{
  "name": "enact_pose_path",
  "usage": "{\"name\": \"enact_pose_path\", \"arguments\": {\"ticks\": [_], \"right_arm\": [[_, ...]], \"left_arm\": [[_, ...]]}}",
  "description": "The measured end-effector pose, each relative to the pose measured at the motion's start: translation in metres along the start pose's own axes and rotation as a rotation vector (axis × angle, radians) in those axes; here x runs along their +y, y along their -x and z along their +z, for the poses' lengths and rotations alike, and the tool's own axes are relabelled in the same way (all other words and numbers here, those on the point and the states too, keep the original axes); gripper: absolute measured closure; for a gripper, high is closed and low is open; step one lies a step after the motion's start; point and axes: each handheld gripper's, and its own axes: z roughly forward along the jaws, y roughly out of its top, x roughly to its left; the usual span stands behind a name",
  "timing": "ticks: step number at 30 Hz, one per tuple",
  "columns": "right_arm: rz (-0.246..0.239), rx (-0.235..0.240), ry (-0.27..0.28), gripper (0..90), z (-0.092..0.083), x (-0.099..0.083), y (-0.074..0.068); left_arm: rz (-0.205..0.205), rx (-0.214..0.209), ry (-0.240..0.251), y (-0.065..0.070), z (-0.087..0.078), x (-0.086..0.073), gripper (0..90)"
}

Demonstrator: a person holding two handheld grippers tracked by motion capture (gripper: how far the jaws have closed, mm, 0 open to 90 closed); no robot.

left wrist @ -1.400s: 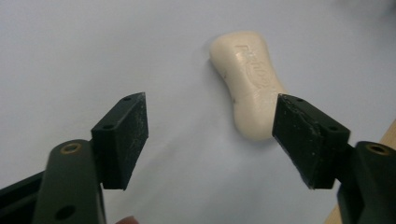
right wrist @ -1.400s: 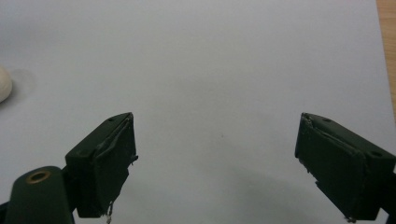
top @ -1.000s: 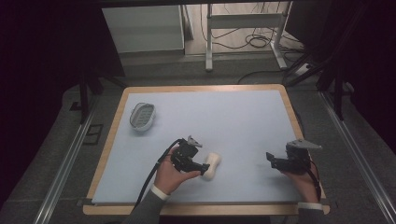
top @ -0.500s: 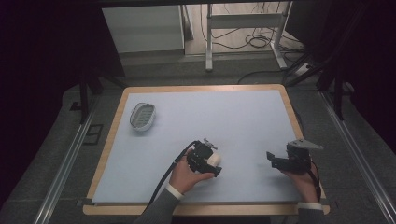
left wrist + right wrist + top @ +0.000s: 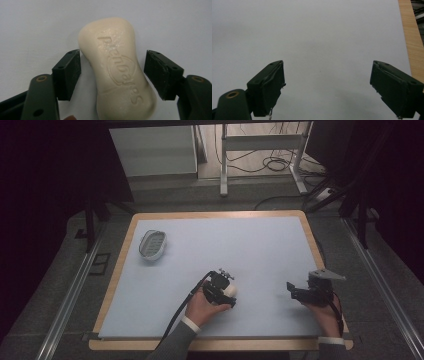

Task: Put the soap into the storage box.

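**Soap bar between spread jaws**

Cream soap bar [image 5: 117, 70] lying flat on the desk [image 5: 260, 250], between the wide jaws of the left gripper [image 5: 112, 72], a gap on each side. Right gripper [image 5: 327, 87] to the soap's right, wide, empty. Soap dish [image 5: 152, 244] well apart, toward the soap's far left.

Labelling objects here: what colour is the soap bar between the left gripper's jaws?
Cream-white soap bar, with embossed lettering; clearest in the left gripper view.
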Motion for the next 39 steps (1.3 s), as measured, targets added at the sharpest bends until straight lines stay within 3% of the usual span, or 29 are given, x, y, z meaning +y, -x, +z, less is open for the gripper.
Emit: {"name": "enact_pose_path", "arguments": {"ticks": [12, 18, 24, 30, 39], "right_arm": [[0.015, -0.018, -0.003, 12.3, -0.001, -0.001, 0.003], [0.015, -0.024, -0.004, 12.3, 0.0, -0.001, 0.003], [0.036, -0.044, -0.015, 12.3, 0.0, -0.001, 0.005], [0.059, -0.051, -0.007, 12.3, -0.002, -0.001, 0.008], [0.059, -0.055, -0.002, 12.3, -0.002, -0.001, 0.008]], "left_arm": [[0.018, 0.052, -0.005, 0.004, 0.0, -0.001, 43.2], [0.035, 0.053, -0.021, 0.005, 0.001, 0.002, 41.5], [0.051, 0.047, -0.023, 0.005, 0.0, 0.002, 47.0], [0.103, 0.059, -0.011, 0.008, 0.0, 0.003, 47.6], [0.12, -0.011, 0.003, -0.007, -0.016, 0.007, 48.5]]}}
